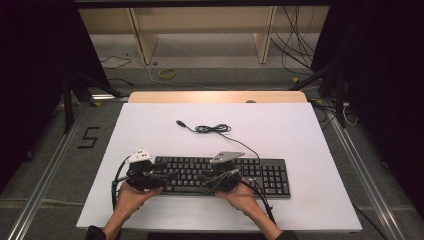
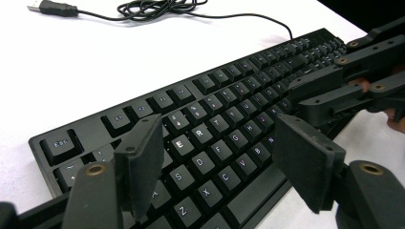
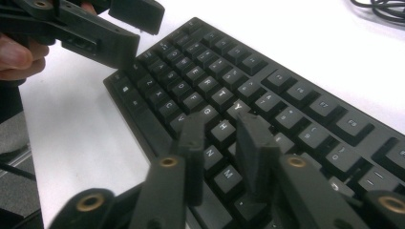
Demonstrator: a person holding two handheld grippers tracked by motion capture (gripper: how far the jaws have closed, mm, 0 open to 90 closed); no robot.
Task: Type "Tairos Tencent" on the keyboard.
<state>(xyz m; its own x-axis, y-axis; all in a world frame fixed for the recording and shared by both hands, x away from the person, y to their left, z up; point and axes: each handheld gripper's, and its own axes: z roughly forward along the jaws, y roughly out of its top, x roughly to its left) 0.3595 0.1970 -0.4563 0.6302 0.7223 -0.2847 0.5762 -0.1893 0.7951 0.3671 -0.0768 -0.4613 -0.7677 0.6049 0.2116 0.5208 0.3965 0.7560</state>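
A black keyboard [image 1: 270,175] lies along the near part of the white table [image 1: 300,130]. Its cable [image 1: 212,129] is bundled behind it and ends in a loose USB plug [image 1: 181,122]. My left gripper [image 1: 162,181] hovers over the keyboard's left end. In the left gripper view, that gripper [image 2: 217,131] stands open and wide above the letter keys [image 2: 200,133], holding nothing. My right gripper [image 1: 207,183] points left over the middle keys. Its jaws [image 3: 222,121] stand a narrow gap apart above the H and N keys, with nothing gripped. The two grippers face each other closely.
A wooden edge [image 1: 215,96] borders the table's far side. Beyond it, loose cables [image 1: 295,50] and wooden frame legs [image 1: 142,40] stand on the floor. Metal rails [image 1: 50,165] run along both sides. White table surface lies free behind and to the right of the keyboard.
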